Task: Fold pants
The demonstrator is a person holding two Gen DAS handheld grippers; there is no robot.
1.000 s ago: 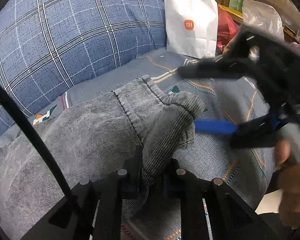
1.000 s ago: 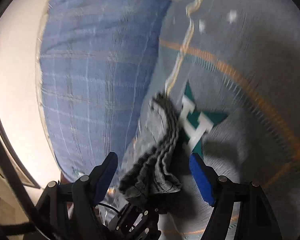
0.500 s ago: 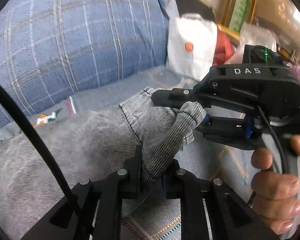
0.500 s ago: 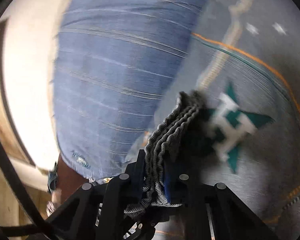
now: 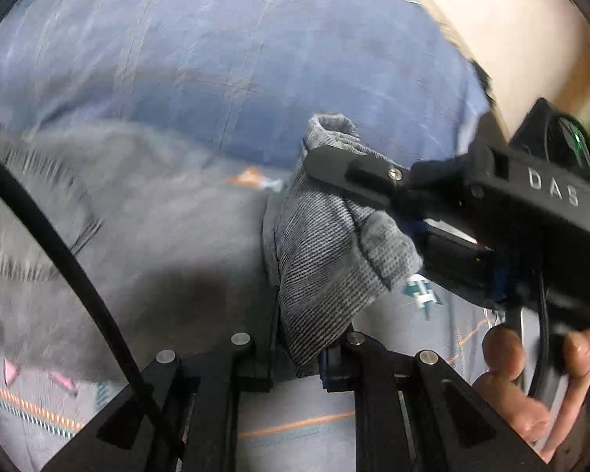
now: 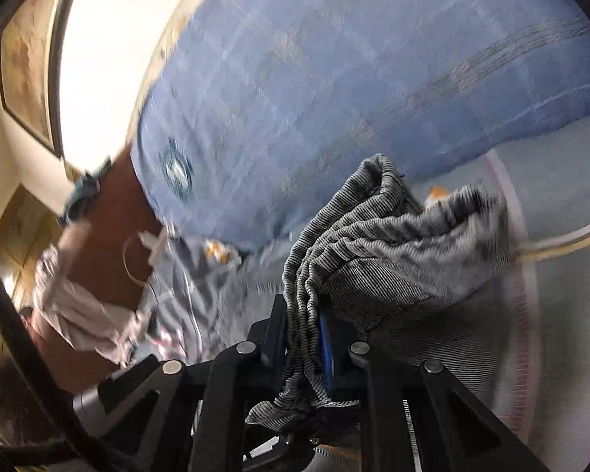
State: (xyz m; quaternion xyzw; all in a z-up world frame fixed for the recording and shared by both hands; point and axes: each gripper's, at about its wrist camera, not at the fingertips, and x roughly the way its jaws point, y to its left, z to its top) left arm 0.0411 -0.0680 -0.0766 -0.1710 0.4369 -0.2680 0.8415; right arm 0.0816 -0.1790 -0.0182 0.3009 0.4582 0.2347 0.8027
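The grey pants (image 5: 326, 251) lie on a blue patterned bed sheet (image 5: 287, 448), with their ribbed waistband lifted off it. My left gripper (image 5: 299, 358) is shut on one part of the waistband. My right gripper (image 6: 305, 338) is shut on bunched waistband folds (image 6: 373, 228). In the left wrist view the right gripper (image 5: 377, 204) reaches in from the right and pinches the same band a little farther away. The rest of the pants (image 5: 118, 244) trails to the left, blurred.
A big blue checked pillow (image 5: 236, 59) stands just behind the pants; it also shows in the right wrist view (image 6: 334, 78). A brown headboard (image 6: 110, 236) with pale cloth (image 6: 78, 314) on it is at the left. A framed picture (image 6: 23, 59) hangs on the wall.
My right gripper moved in and shut on the waistband. Both grippers then lifted it and swung toward the pillow; the white bag has left the view.
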